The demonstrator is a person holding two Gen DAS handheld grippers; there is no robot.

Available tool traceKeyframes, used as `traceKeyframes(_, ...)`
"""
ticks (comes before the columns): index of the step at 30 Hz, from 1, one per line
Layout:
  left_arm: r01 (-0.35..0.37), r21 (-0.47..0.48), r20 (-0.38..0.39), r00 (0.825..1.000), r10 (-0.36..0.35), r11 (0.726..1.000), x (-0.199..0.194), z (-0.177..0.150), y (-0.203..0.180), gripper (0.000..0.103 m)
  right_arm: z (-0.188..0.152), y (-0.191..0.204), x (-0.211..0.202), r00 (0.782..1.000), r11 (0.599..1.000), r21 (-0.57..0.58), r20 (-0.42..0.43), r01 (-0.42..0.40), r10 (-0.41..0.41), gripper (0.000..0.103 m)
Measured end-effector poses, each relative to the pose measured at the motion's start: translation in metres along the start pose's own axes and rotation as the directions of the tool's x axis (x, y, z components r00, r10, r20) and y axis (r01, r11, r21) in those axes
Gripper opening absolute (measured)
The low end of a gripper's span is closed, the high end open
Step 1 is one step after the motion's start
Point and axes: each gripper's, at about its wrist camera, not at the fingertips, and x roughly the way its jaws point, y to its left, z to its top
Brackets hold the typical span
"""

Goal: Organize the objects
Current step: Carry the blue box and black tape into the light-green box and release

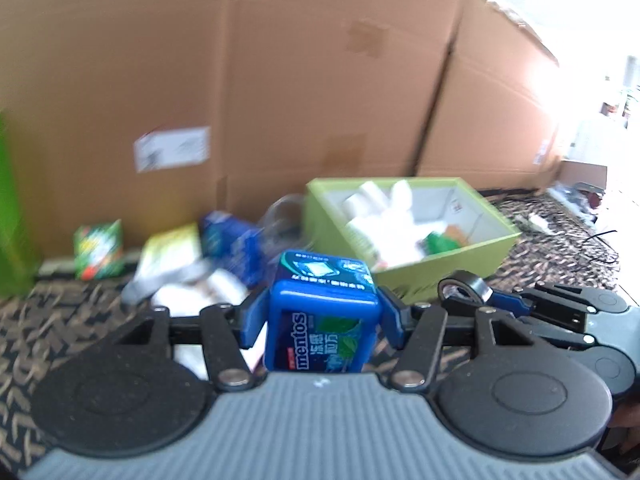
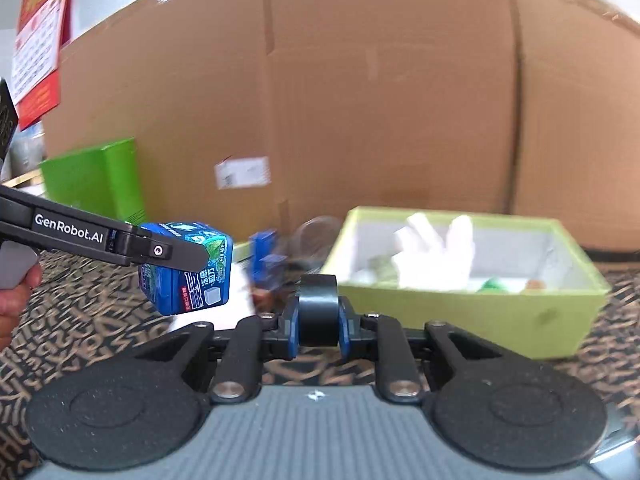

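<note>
A: Left gripper [image 1: 322,320] is clamped on a blue mint tub [image 1: 322,316], one blue pad on each side, tub held up above the patterned carpet [image 1: 60,340].

B: What does the tub look like?

A: Boxy, rounded corners, glossy blue, "mentos" printed down the front with green leaves, and a lid showing a pale cube graphic. From the right wrist view it hangs clear of the floor, and a bare hand [image 2: 16,300] grips the handle behind it.

B: And the right side?

A: Right gripper [image 2: 318,322] is pinched nearly closed on a black tape roll [image 2: 318,308], standing on edge between the pads, its rounded outer face toward the camera.

B: Where's everything going?

A: Can't say. Ahead sits an open lime-green box [image 1: 496,240] with white bottles and something green inside. Left of it, a loose, blurry heap of packets [image 1: 180,256] lies against a tall cardboard carton [image 1: 320,80].
</note>
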Motion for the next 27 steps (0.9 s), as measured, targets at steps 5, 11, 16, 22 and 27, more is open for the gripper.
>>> traceKeyframes(5, 0.06, 0.038, 0.029, 0.998, -0.062, 0.997, 0.027, 0.034, -0.043, 0.057, 0.015, -0.038, -0.008, 0.994, 0.995, 0.001, 0.045, 0.097, -0.097, 0.022)
traceKeyframes(11, 0.08, 0.08, 0.034, 0.996, -0.083, 0.994, 0.074, 0.063, -0.09, 0.057, 0.024, -0.091, 0.003, 0.979, 0.98, 0.033, 0.058, 0.196, -0.197, 0.022)
traceKeyframes(16, 0.096, 0.06, 0.01, 0.995, -0.097, 0.994, 0.123, 0.077, -0.11, 0.057, 0.026, -0.128, 0.031, 0.968, 0.968, 0.042, 0.038, 0.246, -0.248, 0.022)
traceKeyframes(22, 0.09, 0.019, -0.014, 0.996, -0.09, 0.996, 0.172, 0.082, -0.115, 0.057, 0.021, -0.157, 0.071, 0.965, 0.965, 0.025, -0.016, 0.261, -0.261, 0.022)
traceKeyframes(27, 0.09, 0.015, -0.032, 0.996, -0.089, 0.996, 0.199, 0.086, -0.119, 0.057, 0.018, -0.17, 0.093, 0.962, 0.963, 0.034, -0.065, 0.267, -0.264, 0.022)
